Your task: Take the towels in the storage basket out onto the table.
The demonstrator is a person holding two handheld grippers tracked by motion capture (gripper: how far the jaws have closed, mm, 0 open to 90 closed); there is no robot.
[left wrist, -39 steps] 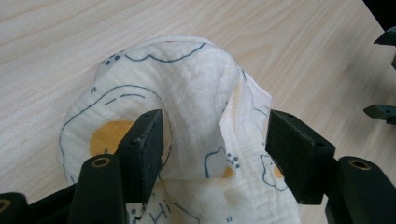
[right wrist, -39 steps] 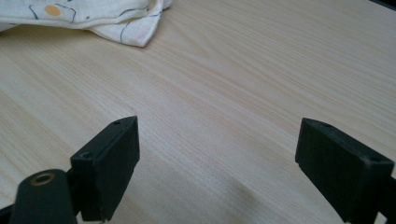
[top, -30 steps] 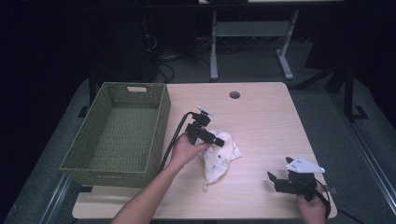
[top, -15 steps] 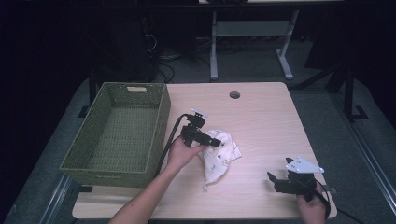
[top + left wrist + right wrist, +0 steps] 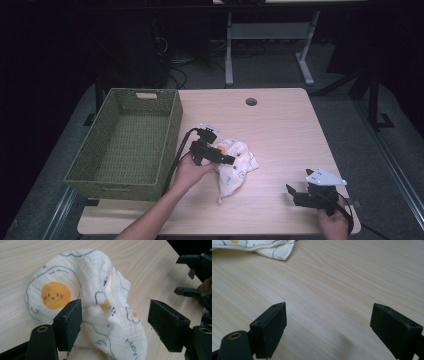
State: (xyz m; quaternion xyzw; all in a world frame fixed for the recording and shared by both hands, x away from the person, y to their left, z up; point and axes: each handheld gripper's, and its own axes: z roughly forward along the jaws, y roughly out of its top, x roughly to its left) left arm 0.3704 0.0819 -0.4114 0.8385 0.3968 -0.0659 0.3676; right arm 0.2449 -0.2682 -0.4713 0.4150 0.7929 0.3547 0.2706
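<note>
A crumpled white cloth (image 5: 235, 162) printed with orange egg faces and blue lines lies in the middle of the wooden table (image 5: 280, 125). My left gripper (image 5: 224, 158) sits over the cloth's left part, open. In the left gripper view the cloth (image 5: 100, 307) bulges between the two spread pads (image 5: 71, 322) without being pinched. My right gripper (image 5: 295, 194) rests near the table's front right corner, open, with bare wood between its pads (image 5: 272, 326). A corner of the cloth (image 5: 274, 250) shows at the top left of the right gripper view.
A green woven basket (image 5: 127, 142) stands empty on the table's left side, close to my left hand. A round cable hole (image 5: 251, 101) sits near the table's far edge. Metal stand legs (image 5: 270, 35) and dark floor lie beyond the table.
My left gripper has lowered and shifted slightly toward the front onto the cloth. The right gripper has stayed in place.
</note>
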